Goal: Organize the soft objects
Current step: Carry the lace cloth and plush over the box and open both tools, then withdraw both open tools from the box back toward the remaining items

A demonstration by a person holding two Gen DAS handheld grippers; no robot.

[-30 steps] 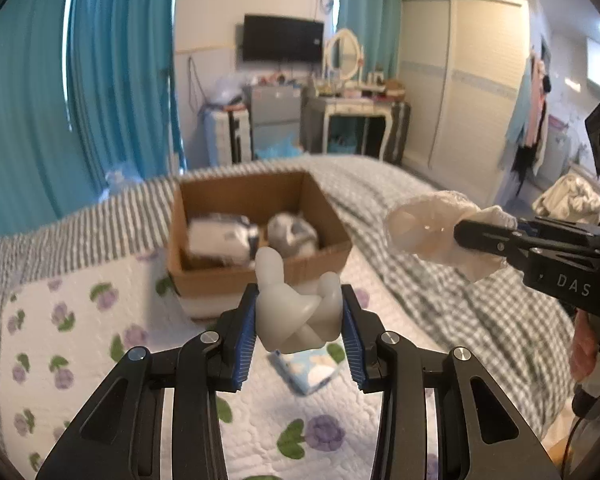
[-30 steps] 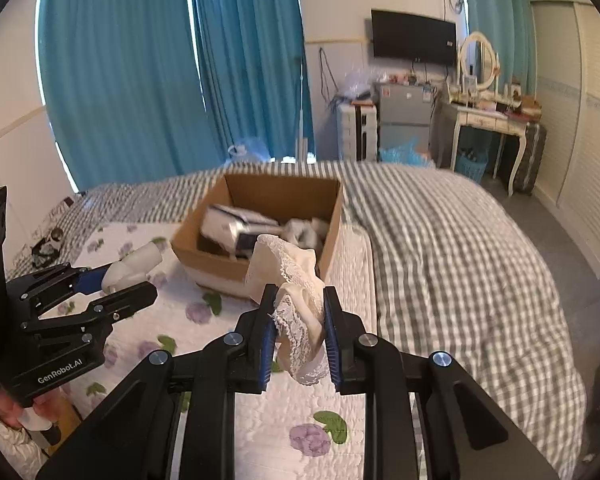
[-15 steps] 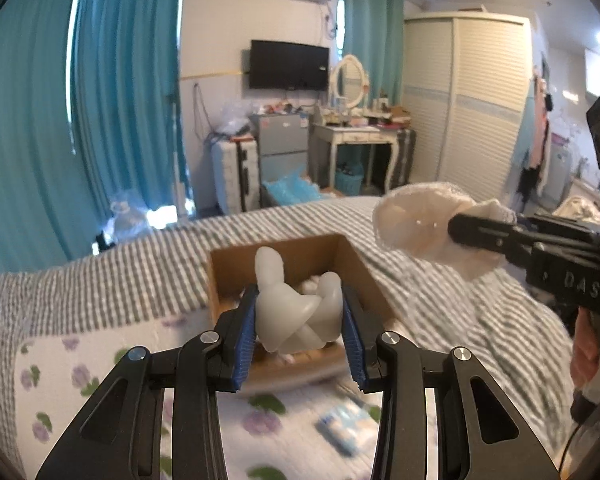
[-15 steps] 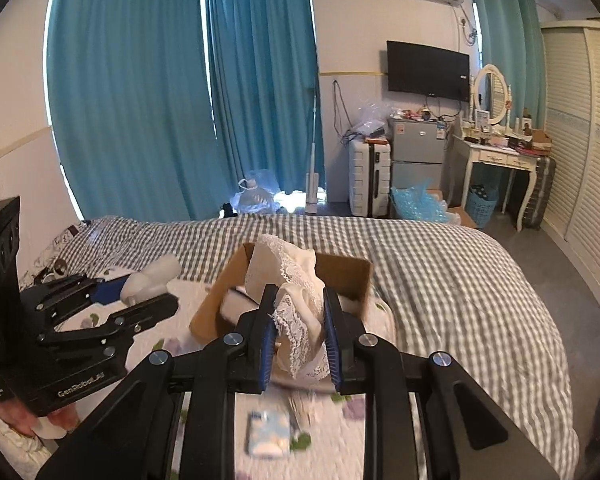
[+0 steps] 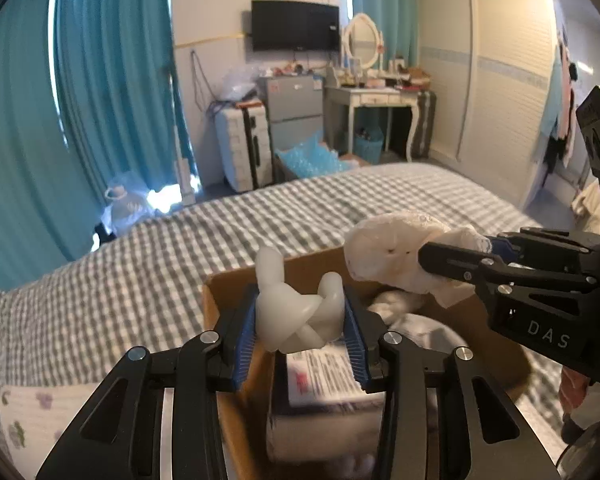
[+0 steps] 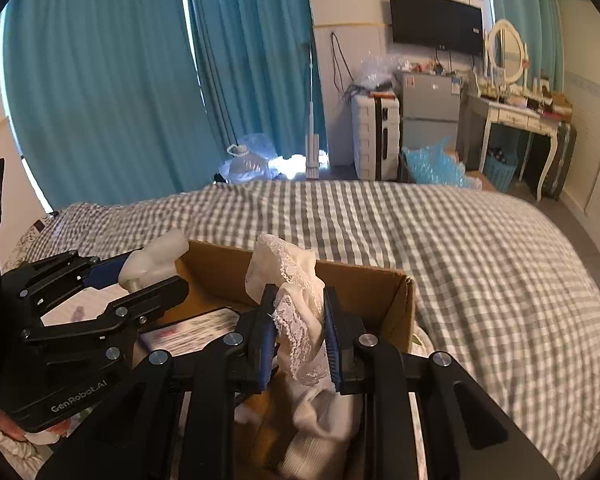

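Note:
My left gripper (image 5: 302, 320) is shut on a white knotted soft toy (image 5: 300, 312) and holds it over the near left part of an open cardboard box (image 5: 224, 300). My right gripper (image 6: 298, 328) is shut on a cream lace cloth (image 6: 288, 276) and holds it over the same box (image 6: 380, 284). The right gripper also shows in the left wrist view (image 5: 456, 258), to the right of the toy. The left gripper shows in the right wrist view (image 6: 156, 272), at the box's left side. Inside the box lie a printed packet (image 5: 324, 376) and pale soft items (image 5: 404, 308).
The box sits on a bed with a grey checked cover (image 6: 480, 260). A floral quilt (image 5: 24, 412) lies at the near left. Teal curtains (image 6: 120, 80), a dressing table (image 6: 512, 116) and a wardrobe (image 5: 492, 80) stand beyond the bed.
Both grippers have moved forward with their loads, from in front of the box to above it. The box now fills the lower view. Both grips are unchanged.

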